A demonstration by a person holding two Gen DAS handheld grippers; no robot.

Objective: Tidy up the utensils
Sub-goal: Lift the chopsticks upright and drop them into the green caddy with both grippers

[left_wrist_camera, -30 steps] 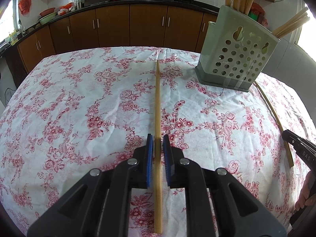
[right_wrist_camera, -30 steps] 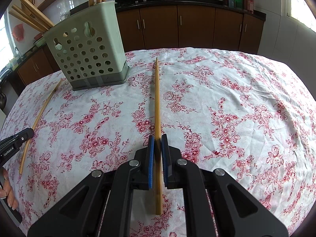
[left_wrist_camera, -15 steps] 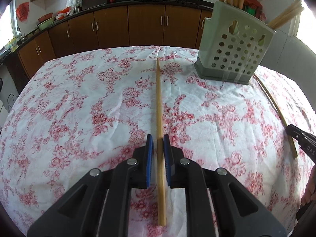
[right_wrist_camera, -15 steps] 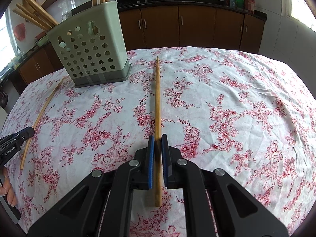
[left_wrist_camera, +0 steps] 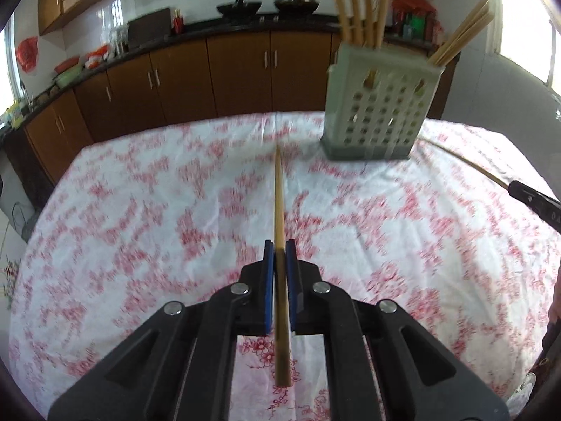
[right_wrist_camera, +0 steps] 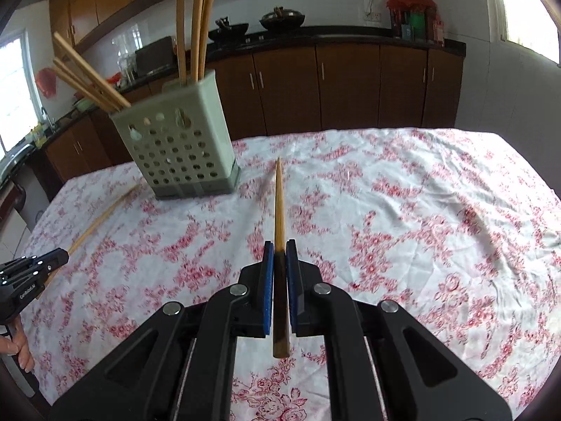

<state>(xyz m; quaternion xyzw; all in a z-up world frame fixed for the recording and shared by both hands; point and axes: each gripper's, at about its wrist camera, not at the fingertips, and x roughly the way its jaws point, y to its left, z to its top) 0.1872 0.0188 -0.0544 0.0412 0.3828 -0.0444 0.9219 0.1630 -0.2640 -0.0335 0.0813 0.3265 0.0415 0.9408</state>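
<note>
Brown kitchen cabinets (left_wrist_camera: pixel 238 73) back a table under a red-flowered cloth (left_wrist_camera: pixel 140 210). Left gripper (left_wrist_camera: pixel 279 251): blue pads clamped on a wooden chopstick (left_wrist_camera: pixel 278 203), which lies along the fingers, thin tip pointing forward toward the far table edge, thick end trailing behind the pads. Right gripper (right_wrist_camera: pixel 279 251): pads likewise clamped on its own chopstick (right_wrist_camera: pixel 279 207), same lengthwise alignment, tip forward. Perforated green utensil holder (right_wrist_camera: pixel 178 147) stands beyond, its chopsticks upright or leaning.
</note>
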